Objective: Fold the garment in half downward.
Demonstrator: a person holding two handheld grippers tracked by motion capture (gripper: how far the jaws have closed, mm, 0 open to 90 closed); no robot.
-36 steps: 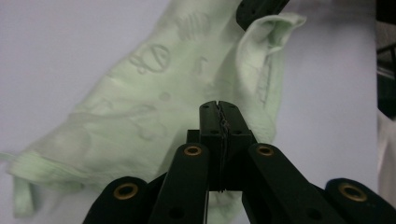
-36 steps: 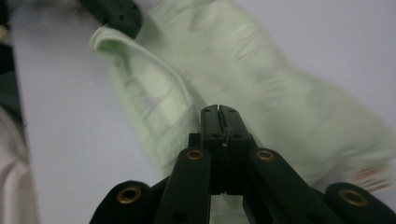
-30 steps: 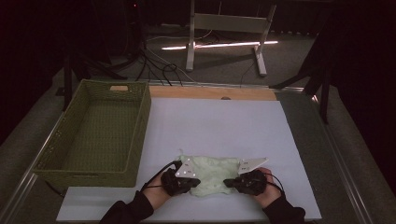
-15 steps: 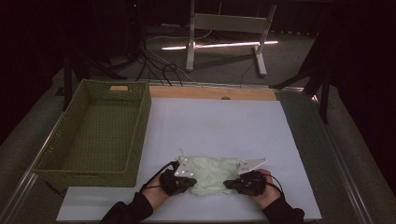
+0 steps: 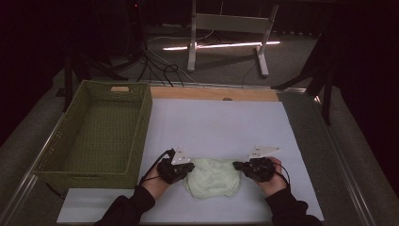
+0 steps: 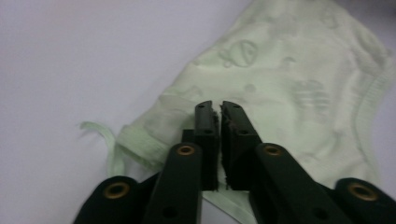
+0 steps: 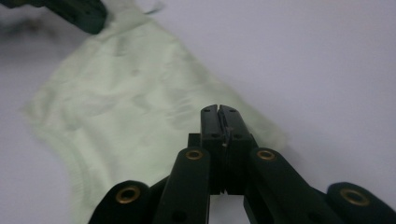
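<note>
- No readable writing shows; the pale green garment [image 5: 210,176] carries only faint printed figures, seen in the left gripper view.
- The garment lies bunched near the desk's [image 5: 221,122] front edge, between both grippers.
- The left gripper [image 6: 215,108] is clenched on the fabric near a ribbed hem.
- The right gripper [image 7: 219,110] is clenched on the garment's edge.
- The high view shows a green woven basket [image 5: 61,150] along the desk's left edge.

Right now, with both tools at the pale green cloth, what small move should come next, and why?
Probably lift both tools a little together. The left tool and the right tool look shut, each on a side of the pale green cloth, which lies bunched on the white sheet; the basket waits at the left.
</note>
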